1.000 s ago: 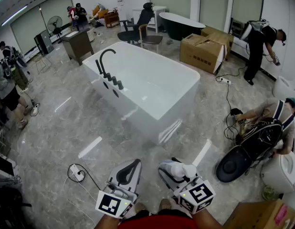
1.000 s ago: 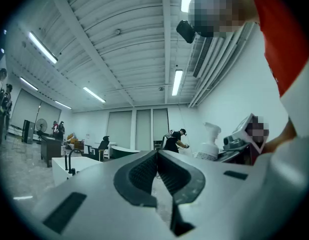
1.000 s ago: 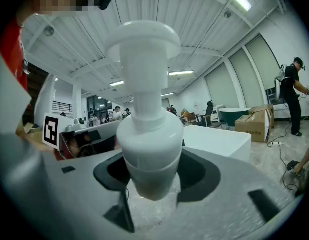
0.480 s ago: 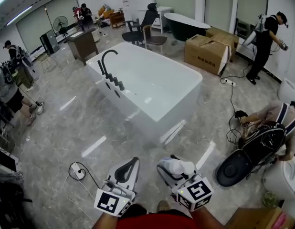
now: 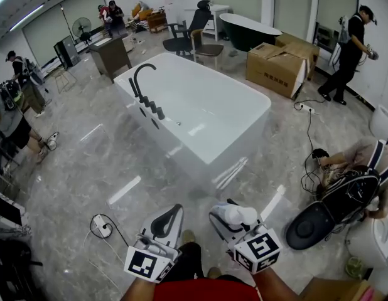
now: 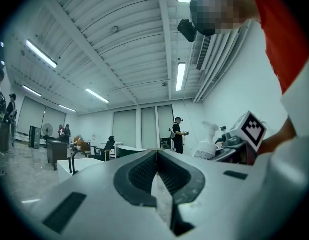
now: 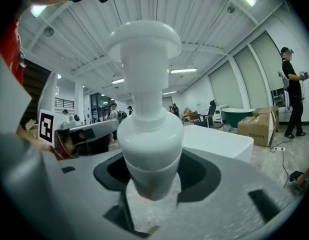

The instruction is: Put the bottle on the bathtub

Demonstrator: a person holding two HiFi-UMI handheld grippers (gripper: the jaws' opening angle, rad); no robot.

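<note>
A white pump bottle (image 7: 147, 134) stands between the jaws of my right gripper (image 7: 150, 184), which is shut on it. In the head view the bottle (image 5: 235, 216) lies low and right of centre, pointing toward the white bathtub (image 5: 241, 144) ahead. The tub has a black curved faucet (image 5: 139, 80) on its left rim. My left gripper (image 5: 167, 221) is held beside the right one, shut with nothing between its jaws; in its own view the left gripper (image 6: 156, 176) has its pads pressed together.
The floor is grey marble. A power strip and cable (image 5: 100, 227) lie left of my grippers. A person (image 5: 363, 162) crouches at right by a black bag (image 5: 319, 215). Cardboard boxes (image 5: 279, 64) and a dark tub (image 5: 247, 30) stand behind the white tub.
The view has advanced slightly toward the bathtub. Both grippers keep their places low in the view, the bottle still held.
</note>
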